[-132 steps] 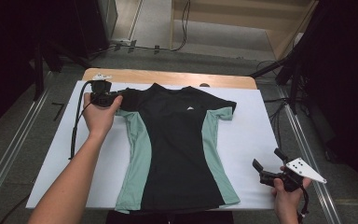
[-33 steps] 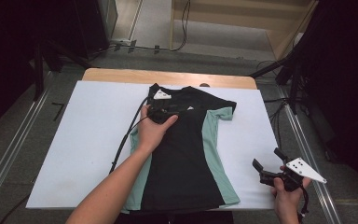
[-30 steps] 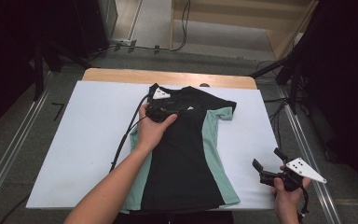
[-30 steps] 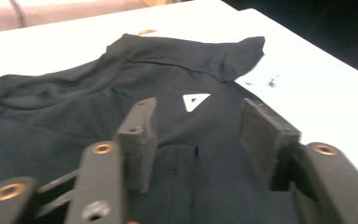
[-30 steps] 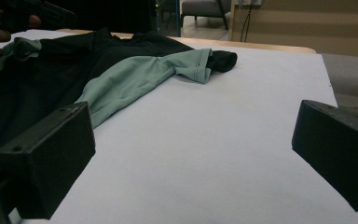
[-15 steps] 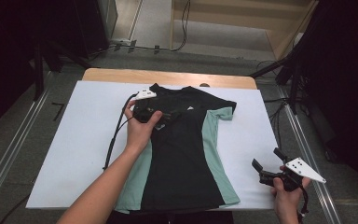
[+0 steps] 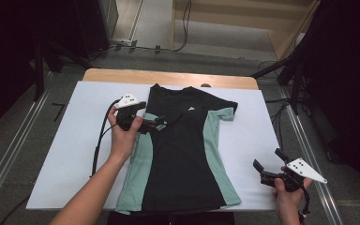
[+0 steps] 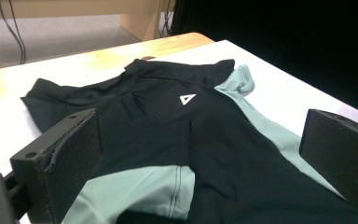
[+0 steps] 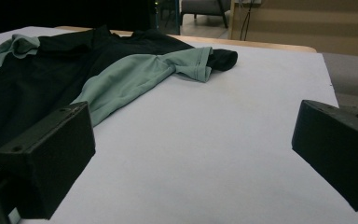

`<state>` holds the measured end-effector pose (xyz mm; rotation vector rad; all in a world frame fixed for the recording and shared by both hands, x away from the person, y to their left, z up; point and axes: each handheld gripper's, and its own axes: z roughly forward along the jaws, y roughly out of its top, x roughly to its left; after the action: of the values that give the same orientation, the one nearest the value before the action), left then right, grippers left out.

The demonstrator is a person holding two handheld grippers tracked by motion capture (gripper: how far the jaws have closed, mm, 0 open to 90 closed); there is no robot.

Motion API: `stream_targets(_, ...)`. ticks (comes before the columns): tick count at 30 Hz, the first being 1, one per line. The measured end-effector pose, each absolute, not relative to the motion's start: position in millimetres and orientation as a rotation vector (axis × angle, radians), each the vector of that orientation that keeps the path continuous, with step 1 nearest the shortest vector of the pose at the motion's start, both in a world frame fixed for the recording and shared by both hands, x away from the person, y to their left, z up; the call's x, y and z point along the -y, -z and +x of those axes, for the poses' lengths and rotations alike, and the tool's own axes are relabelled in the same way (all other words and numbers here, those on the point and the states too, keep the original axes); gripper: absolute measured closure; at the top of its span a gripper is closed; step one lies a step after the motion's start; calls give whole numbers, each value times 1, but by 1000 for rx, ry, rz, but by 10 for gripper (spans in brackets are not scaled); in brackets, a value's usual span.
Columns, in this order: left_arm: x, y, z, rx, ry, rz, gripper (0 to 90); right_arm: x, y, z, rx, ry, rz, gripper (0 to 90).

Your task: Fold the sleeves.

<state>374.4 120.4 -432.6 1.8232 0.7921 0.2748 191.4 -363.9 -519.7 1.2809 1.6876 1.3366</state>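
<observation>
Left claw point(image 7: 161, 123) jaws spread wide, arm reaching forward, right claw point(image 7: 268, 164) agape, held low near the body

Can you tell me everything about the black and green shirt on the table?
The shirt is a short-sleeved sports top, black down the middle with mint-green side panels and a small white triangle logo on the chest. It looks like thin, stretchy fabric. It lies spread front-up on the white table cover; one sleeve is folded in over its body, and its hem reaches the near edge. The open left gripper is over the folded sleeve.
</observation>
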Motion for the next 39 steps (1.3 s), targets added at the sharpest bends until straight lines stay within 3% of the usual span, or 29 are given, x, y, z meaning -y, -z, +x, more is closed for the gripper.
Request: stream_targets(39, -235, 462, 294, -854, -411, 1746, 0, 362, 520, 192, -1676, -1312, 1294, 0)
